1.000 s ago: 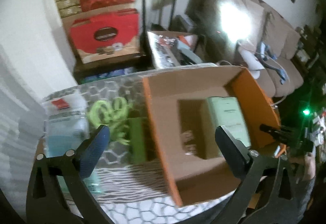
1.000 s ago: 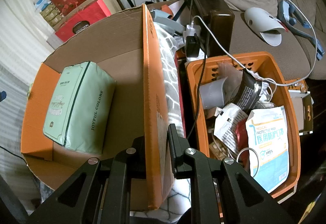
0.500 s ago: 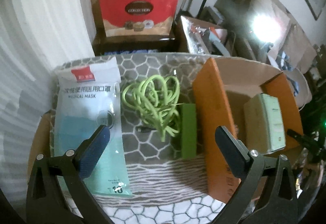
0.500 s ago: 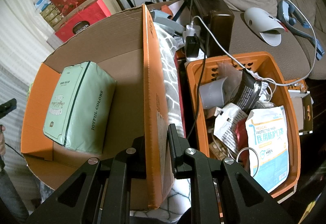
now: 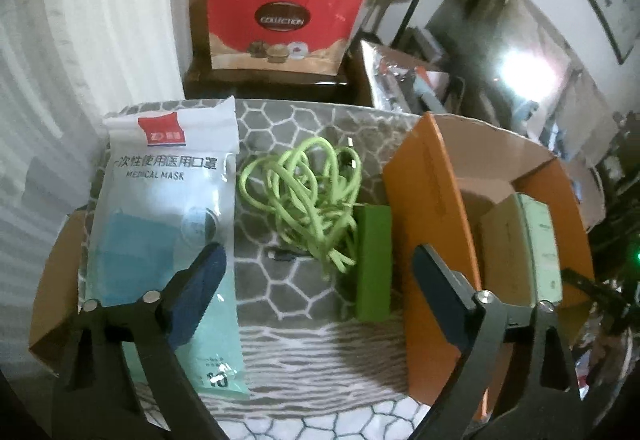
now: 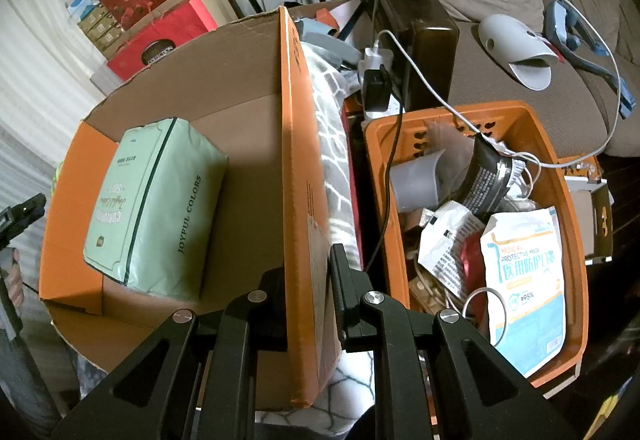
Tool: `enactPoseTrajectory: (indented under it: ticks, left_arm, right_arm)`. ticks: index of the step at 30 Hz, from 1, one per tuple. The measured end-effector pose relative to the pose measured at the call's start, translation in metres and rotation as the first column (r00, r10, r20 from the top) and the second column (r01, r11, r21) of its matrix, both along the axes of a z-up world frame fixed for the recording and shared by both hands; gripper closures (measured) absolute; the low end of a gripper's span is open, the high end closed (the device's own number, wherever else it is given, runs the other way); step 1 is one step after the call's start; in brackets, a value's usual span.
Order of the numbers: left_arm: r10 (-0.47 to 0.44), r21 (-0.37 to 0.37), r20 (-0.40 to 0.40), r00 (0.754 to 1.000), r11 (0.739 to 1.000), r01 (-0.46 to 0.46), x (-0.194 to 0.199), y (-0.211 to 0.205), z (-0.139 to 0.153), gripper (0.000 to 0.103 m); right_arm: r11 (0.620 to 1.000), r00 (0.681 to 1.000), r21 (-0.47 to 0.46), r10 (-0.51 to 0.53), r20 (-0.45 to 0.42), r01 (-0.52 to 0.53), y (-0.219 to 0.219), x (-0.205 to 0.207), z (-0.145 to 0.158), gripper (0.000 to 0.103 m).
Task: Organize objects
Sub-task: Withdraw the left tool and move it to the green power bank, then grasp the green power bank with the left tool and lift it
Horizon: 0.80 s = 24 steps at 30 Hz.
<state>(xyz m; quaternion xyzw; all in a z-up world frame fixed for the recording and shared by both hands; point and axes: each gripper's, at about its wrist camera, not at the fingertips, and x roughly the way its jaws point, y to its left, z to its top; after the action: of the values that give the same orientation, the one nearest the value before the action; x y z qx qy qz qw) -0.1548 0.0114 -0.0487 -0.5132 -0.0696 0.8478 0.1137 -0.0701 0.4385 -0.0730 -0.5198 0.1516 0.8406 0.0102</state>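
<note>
Since a second ago the left wrist view has swung off the box interior onto the patterned cloth; left gripper (image 5: 316, 276) jaws have just been closing a little, wide apart for now, nothing pressed between the pads, which hang over the green cable (image 5: 308, 192) and green block (image 5: 374, 260)

Right gripper (image 6: 310, 288) unchanged: jaws narrow, clamped on the upright wall of the cardboard box (image 6: 294, 144), orange outside, raw brown inside

Writing:
- mask packet (image 5: 160, 224), glossy plastic, flat, red tag at top, "MEDICAL MASK" under Chinese print; lies along the left edge of the cloth (image 5: 288, 300)
- tissue pack (image 6: 152, 204), soft pale-green brick, "JOYFUL COLORS" on its side; inside the box by its left wall
- red paper bag (image 5: 280, 28) beyond the far edge, oval label "COLLECTION"
- second packet (image 6: 524, 288), "MEDICAL PROTECTIVE MASK" and "95%", in the orange plastic basket (image 6: 576, 240) just right of the box

Shapes:
- cable is a loose tangle of thin cord mid-cloth, touching the block
- block is a matte rectangular bar, just beside the box's left outer wall
- cloth grey with white hexagon lines, wavy stripes near the front edge
</note>
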Motion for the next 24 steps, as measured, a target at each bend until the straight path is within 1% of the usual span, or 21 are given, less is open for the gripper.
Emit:
enactPoseTrajectory:
  ticks: [2, 5, 7, 9, 10, 11, 12, 13, 14, 16, 20, 24]
  left_arm:
    - [-0.021, 0.015, 0.012, 1.000, 1.000, 0.021, 0.006, 0.003, -0.002, 0.021]
    - [-0.052, 0.012, 0.014, 0.999, 0.999, 0.051, 0.014, 0.010, -0.005, 0.025]
    - [-0.079, 0.025, 0.018, 0.997, 0.997, 0.079, 0.019, 0.015, -0.010, 0.027]
    - [-0.116, 0.046, 0.039, 0.992, 0.992, 0.115, 0.021, 0.023, -0.018, 0.034]
    - [-0.134, 0.048, 0.058, 0.989, 0.990, 0.131, 0.021, 0.028, -0.023, 0.043]
    - [-0.148, 0.048, 0.077, 0.986, 0.988, 0.144, 0.020, 0.031, -0.028, 0.054]
    - [-0.157, 0.048, 0.099, 0.983, 0.987, 0.153, 0.018, 0.035, -0.033, 0.057]
    - [-0.165, 0.053, 0.114, 0.980, 0.986, 0.160, 0.018, 0.038, -0.037, 0.059]
    - [-0.167, 0.059, 0.116, 0.979, 0.985, 0.161, 0.017, 0.040, -0.039, 0.059]
    - [-0.167, 0.060, 0.117, 0.979, 0.985, 0.161, 0.014, 0.044, -0.043, 0.062]
    - [-0.157, 0.067, 0.125, 0.980, 0.986, 0.150, 0.008, 0.043, -0.048, 0.062]
    - [-0.146, 0.045, 0.127, 0.981, 0.989, 0.142, 0.004, 0.043, -0.055, 0.062]
  right_arm:
    - [1.000, 1.000, 0.003, 0.000, 0.000, 0.000, 0.000, 0.000, 0.000, 0.089]
    - [1.000, 1.000, 0.003, -0.001, 0.000, 0.001, 0.000, 0.000, 0.000, 0.089]
    - [1.000, 1.000, 0.003, 0.000, 0.000, 0.000, 0.000, 0.000, 0.000, 0.089]
    - [1.000, 1.000, 0.003, 0.000, 0.001, 0.000, -0.001, 0.000, 0.000, 0.089]
    - [1.000, 1.000, 0.003, 0.000, 0.001, 0.000, -0.001, 0.000, 0.000, 0.089]
    - [1.000, 1.000, 0.004, 0.000, 0.001, 0.000, -0.001, 0.000, 0.000, 0.089]
    - [1.000, 1.000, 0.005, 0.000, 0.001, 0.000, 0.000, 0.001, 0.000, 0.089]
    - [1.000, 1.000, 0.003, 0.000, 0.000, 0.000, 0.000, 0.001, 0.000, 0.089]
    - [1.000, 1.000, 0.002, -0.001, 0.000, 0.001, 0.000, 0.000, 0.000, 0.089]
    - [1.000, 1.000, 0.002, -0.001, 0.001, 0.001, -0.001, 0.000, -0.001, 0.089]
    - [1.000, 1.000, 0.003, 0.000, 0.000, 0.000, -0.001, 0.000, -0.001, 0.089]
    - [1.000, 1.000, 0.003, -0.001, 0.000, 0.001, -0.001, 0.000, -0.001, 0.089]
